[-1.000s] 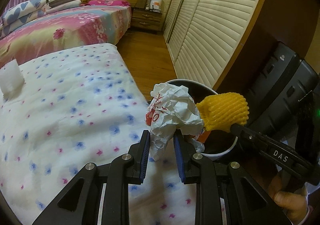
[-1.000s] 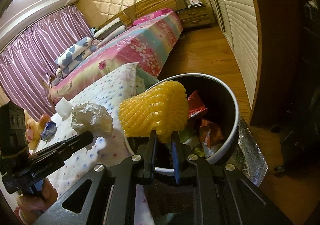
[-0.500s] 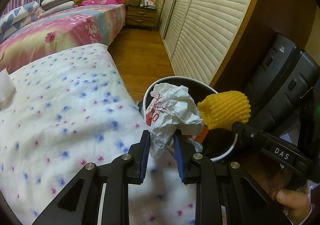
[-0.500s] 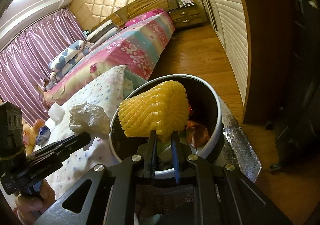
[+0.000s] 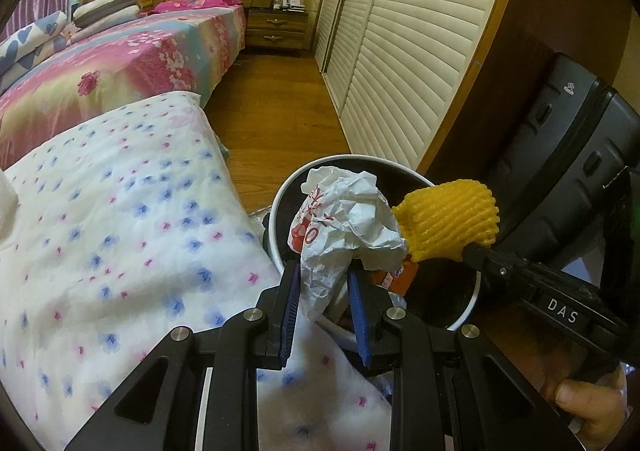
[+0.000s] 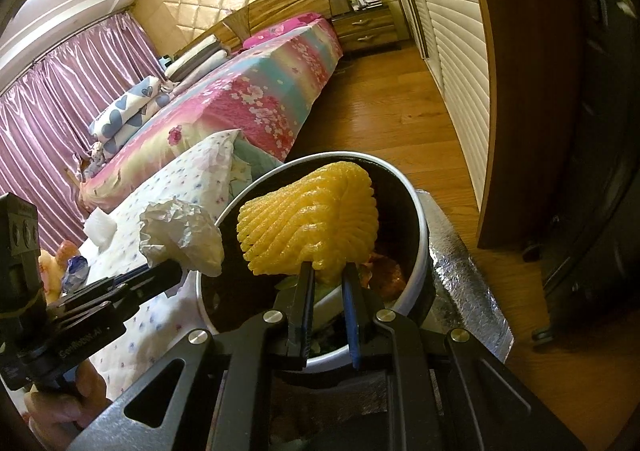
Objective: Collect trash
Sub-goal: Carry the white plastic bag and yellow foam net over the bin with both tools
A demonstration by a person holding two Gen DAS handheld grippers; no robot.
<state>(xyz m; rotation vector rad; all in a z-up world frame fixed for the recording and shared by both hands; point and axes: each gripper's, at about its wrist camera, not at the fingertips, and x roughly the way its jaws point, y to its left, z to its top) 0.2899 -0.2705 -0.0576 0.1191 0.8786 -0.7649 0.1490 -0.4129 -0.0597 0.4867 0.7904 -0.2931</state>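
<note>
The left tool is clamped on the lower tail of a crumpled white paper wrapper with red print, which bulges just above its blue pads. The right tool is closed tight on the base of a yellow foam mesh fruit sleeve, which fans out above its tips. Both pieces hang over the open mouth of a round dark bin with a white rim, directly ahead of and below the tools. The sleeve sits just to the right of the wrapper, close beside it. Coloured wrappers lie inside the bin. Left of the left tool spreads a white bedcover with blue and pink flowers.
</note>
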